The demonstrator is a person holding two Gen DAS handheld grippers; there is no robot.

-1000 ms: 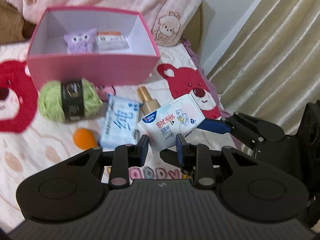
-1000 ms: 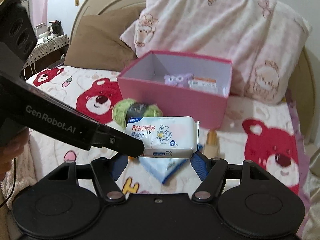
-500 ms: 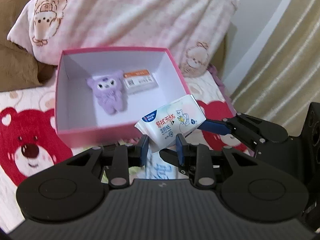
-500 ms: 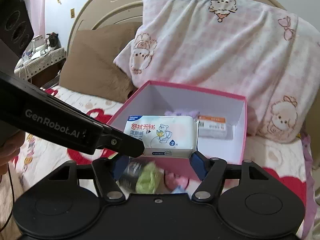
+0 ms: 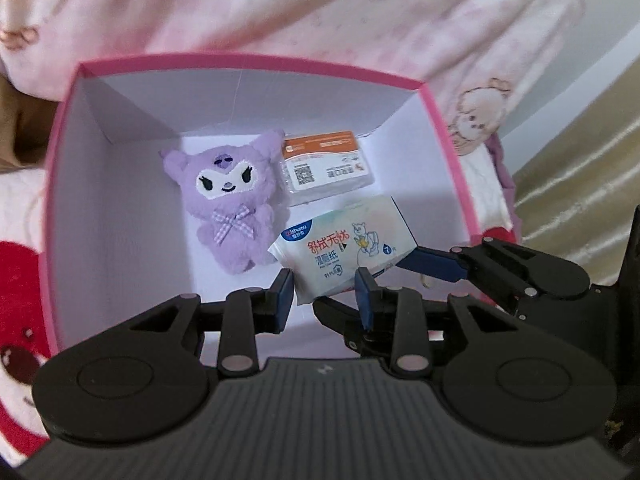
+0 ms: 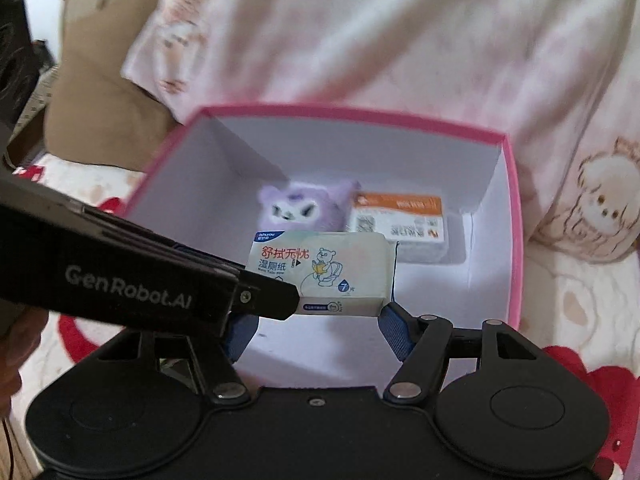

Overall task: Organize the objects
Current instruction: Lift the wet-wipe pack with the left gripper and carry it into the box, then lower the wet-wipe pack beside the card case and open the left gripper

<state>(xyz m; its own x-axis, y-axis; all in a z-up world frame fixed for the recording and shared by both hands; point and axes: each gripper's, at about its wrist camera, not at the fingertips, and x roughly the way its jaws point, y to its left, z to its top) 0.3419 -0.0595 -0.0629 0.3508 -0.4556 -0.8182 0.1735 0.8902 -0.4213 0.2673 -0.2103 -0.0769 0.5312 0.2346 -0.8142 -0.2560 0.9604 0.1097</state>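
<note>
Holding the wet-wipe pack (image 5: 344,248) from two sides, I have it hanging above the floor of the pink box (image 5: 60,184), towards the right and near part of the inside. My left claw (image 5: 324,292) is pinched together on the pack's near end. My right claw (image 6: 316,330) stands about half apart, clamped across the pack's long side.

The main risk, as I judge it, is an uneven release. If one claw lets go first, the soft pack can swing on the other pads, twist and land on edge. It could also tip onto the purple plush (image 5: 228,200) just to its left, or onto the orange-labelled packet (image 5: 326,164) just beyond it on the far side. Two claws crowded on one small pack may also knock each other as they spread.

Room is tight on the right: the box's right wall rises close beside my right claw, so opening outward there could push the wall and shift the box on the soft bed sheet (image 5: 16,272). The left half of the box floor is bare and gives plenty of space. Behind the far rim the pillow (image 5: 320,8) leans close, so I would lift out upward and back towards the near side.
</note>
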